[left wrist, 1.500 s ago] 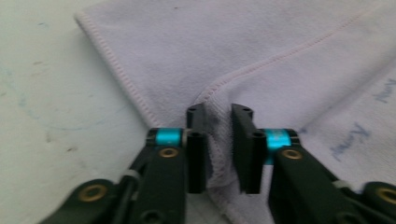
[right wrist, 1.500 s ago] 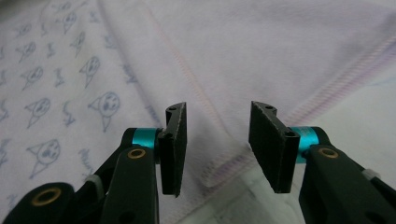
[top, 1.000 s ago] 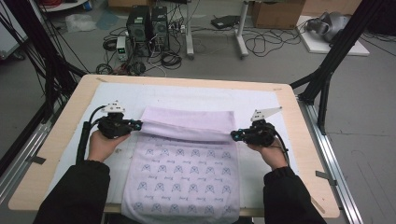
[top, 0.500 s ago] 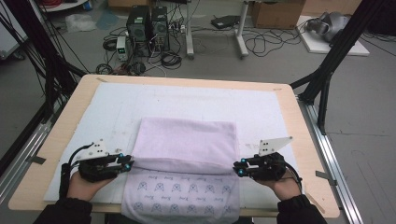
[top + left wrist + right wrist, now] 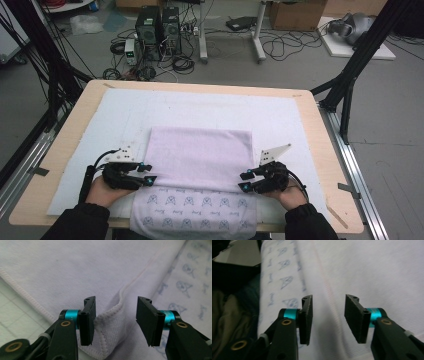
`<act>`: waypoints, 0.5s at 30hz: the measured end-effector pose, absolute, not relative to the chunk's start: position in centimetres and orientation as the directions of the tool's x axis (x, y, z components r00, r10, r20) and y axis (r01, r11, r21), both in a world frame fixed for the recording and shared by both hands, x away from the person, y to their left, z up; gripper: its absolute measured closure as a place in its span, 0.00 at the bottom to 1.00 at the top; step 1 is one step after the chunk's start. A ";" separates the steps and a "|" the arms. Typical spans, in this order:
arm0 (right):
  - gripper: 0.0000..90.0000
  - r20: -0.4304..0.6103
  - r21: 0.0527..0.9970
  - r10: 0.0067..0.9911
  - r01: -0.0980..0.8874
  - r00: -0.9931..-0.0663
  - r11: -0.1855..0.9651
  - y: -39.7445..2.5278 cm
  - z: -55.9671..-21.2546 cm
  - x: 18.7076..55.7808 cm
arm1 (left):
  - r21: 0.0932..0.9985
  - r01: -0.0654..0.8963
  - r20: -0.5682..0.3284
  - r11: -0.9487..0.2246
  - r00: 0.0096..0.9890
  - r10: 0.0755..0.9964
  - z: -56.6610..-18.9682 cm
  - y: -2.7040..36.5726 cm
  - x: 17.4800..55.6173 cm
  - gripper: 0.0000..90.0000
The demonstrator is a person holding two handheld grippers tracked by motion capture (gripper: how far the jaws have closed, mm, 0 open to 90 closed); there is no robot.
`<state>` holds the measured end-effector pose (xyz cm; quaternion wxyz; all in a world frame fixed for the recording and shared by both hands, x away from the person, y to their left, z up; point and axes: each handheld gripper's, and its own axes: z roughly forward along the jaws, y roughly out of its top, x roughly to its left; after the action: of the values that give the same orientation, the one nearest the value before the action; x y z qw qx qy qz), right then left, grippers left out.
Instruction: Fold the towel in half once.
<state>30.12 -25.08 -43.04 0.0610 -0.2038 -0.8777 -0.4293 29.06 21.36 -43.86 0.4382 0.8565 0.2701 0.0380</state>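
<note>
A pale lilac towel (image 5: 200, 155) lies folded on the white mat, its plain side up, with a printed layer (image 5: 195, 205) showing along the near edge. My left gripper (image 5: 150, 179) is open at the fold's left corner; a raised bit of hem (image 5: 110, 315) sits between its jaws, untouched. At the fold's right corner my right gripper (image 5: 244, 181) is open too, with flat cloth (image 5: 362, 272) under its jaws. In the right gripper view the printed layer (image 5: 279, 277) runs along the left.
The white mat (image 5: 130, 110) covers a wooden table (image 5: 330, 145). The towel's near end hangs over the table's front edge. Black frame legs (image 5: 360, 55) stand at both sides, and computers and cables (image 5: 160, 30) lie on the floor beyond.
Both grippers carried the towel's far edge toward me, folding it over the printed side. They have since opened and let the cloth go at the near corners.
</note>
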 end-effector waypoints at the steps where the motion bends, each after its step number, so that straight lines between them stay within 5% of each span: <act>1: 0.62 0.289 0.718 0.312 0.421 -0.905 0.555 -25.2 -43.3 29.9 | 0.767 0.430 -0.172 -0.477 0.853 0.493 -44.1 21.3 28.9 0.58; 6: 0.89 0.295 0.703 0.329 0.437 -0.897 0.562 -25.8 -44.4 29.6 | 0.769 0.413 -0.149 -0.487 0.858 0.491 -44.0 21.6 28.4 0.89; 15: 0.95 0.230 0.764 0.295 0.360 -0.927 0.536 -25.9 -41.7 28.1 | 0.819 0.349 -0.089 -0.455 0.861 0.500 -41.7 22.3 26.5 0.94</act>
<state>28.13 -25.85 -41.66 0.0365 -0.1871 -0.8756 -0.4439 26.54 22.28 -41.73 0.4582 0.8489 0.2502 0.0824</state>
